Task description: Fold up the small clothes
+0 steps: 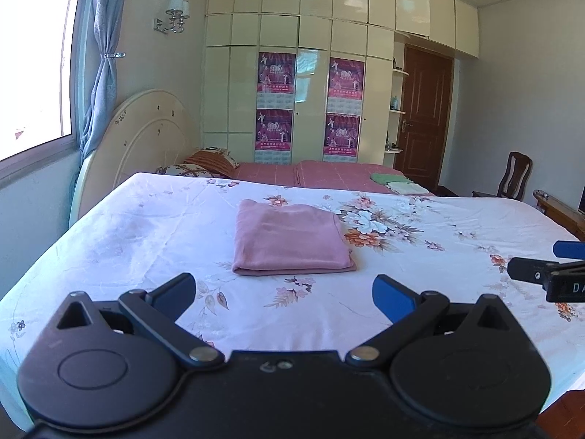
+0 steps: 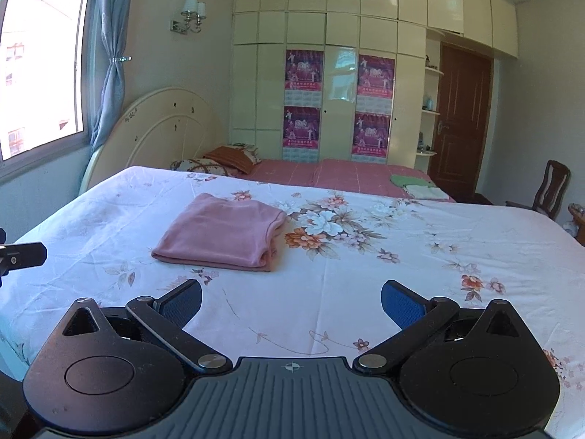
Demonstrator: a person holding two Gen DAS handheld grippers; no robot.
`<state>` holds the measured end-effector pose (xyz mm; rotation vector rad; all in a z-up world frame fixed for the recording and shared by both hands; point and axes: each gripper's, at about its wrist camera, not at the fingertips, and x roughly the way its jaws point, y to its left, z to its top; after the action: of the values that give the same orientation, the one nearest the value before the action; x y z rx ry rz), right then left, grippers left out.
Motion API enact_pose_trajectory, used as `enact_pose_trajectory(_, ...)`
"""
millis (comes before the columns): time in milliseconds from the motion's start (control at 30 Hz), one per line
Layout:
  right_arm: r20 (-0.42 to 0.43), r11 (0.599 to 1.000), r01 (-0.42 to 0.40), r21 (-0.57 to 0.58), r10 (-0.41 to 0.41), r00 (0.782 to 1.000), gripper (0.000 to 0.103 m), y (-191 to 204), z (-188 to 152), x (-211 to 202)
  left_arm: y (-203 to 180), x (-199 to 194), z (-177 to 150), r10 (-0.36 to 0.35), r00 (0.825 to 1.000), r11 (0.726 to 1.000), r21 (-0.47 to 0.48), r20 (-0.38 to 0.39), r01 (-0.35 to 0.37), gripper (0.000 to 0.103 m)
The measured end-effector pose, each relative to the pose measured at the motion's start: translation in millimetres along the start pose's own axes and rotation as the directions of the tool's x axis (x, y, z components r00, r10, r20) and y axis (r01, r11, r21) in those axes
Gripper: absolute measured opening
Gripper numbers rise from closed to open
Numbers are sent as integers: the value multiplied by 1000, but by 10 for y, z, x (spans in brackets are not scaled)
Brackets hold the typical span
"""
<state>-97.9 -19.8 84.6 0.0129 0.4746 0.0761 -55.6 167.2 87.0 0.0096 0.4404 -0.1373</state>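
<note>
A pink soft-knit garment, folded into a flat rectangle, lies on the white floral-printed bedsheet around the middle of the bed, its thick folded edge turned toward the near edge of the bed. A large printed flower cluster sits just beside its right side.

The left gripper hovers over the near edge of the bed, short of the garment, its black fingers with blue pads spread wide and holding nothing. The right gripper hangs likewise over the near edge, to the right of the garment, fingers released wide and empty. In the left view the right gripper's tip shows at the right edge, with the white letters "DA" legible on its body before the frame cuts them off.

At the far right corner of the bed, on a pink striped cover, rests a small stack of folded green and pale cloths. Four magenta posters hang on the cream wardrobe doors behind; their writing is too small to read.
</note>
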Motion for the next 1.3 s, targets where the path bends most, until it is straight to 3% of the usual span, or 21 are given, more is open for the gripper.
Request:
enact_pose_trajectory(267, 47, 999, -27, -47, 29, 998, 103, 94, 30, -208, -67, -112, -53, -6, 1000, 1000, -14, 21, 6, 103)
enact_pose_trajectory(1300, 55, 999, -34, -30, 35, 998, 103, 60, -5, -271, -153, -124, -45, -27, 999, 999, 20, 31, 26, 103)
